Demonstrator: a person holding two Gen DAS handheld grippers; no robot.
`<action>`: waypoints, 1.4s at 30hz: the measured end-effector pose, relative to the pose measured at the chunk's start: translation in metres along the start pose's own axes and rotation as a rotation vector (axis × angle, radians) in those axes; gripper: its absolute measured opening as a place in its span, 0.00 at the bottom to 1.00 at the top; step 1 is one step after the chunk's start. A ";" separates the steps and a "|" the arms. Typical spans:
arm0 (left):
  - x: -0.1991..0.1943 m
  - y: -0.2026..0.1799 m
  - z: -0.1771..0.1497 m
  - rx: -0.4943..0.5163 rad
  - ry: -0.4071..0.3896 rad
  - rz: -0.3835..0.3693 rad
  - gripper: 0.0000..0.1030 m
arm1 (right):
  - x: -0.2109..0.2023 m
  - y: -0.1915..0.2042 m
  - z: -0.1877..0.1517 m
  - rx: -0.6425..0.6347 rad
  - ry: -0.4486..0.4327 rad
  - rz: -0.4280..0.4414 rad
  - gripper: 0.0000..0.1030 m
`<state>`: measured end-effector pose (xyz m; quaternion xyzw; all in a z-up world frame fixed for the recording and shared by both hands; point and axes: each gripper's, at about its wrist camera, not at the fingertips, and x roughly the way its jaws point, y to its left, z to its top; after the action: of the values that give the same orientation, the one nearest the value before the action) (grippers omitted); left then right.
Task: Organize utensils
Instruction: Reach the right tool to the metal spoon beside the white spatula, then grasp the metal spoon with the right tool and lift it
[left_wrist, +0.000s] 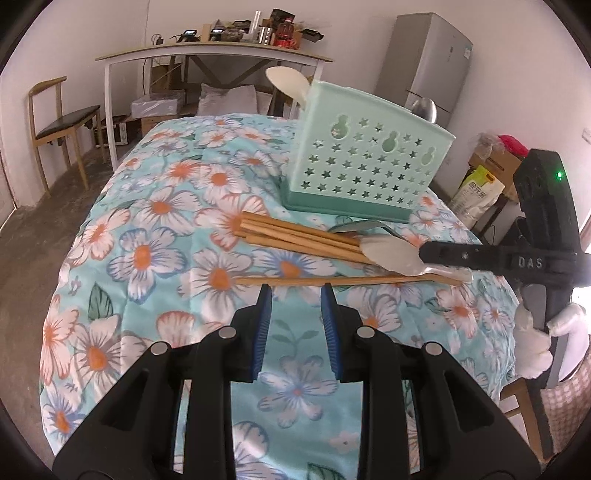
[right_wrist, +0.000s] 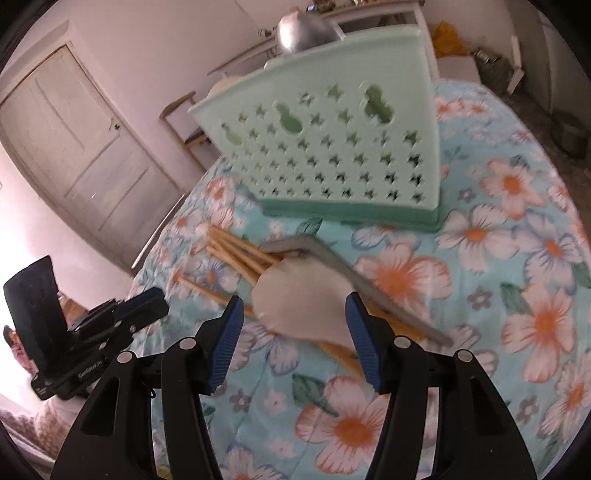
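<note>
A table covered with a blue floral cloth is seen. Toward its far right a mint green perforated utensil holder stands upright, with a white spoon and a metal one standing in it. Near its base, a bundle of wooden chopsticks lies with a metal spoon and a white spoon. One single chopstick lies nearer. The left tongs are held open just before it, gripping nothing. The right tongs are open around the white spoon's bowl, unpressed.
</note>
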<state>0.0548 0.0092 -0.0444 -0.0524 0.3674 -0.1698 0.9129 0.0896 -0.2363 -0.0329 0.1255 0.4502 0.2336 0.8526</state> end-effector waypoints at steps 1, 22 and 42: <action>-0.001 0.001 0.000 0.000 -0.003 0.000 0.25 | -0.002 0.003 -0.002 -0.014 0.004 0.012 0.54; 0.010 0.020 -0.017 -0.041 -0.015 -0.014 0.25 | 0.068 0.042 0.042 -0.346 0.104 -0.242 0.49; -0.010 0.023 -0.015 -0.051 -0.054 -0.012 0.25 | 0.104 0.080 0.044 -0.717 0.146 -0.423 0.13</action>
<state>0.0436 0.0348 -0.0541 -0.0823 0.3464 -0.1646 0.9199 0.1538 -0.1145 -0.0478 -0.2910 0.4154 0.2034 0.8375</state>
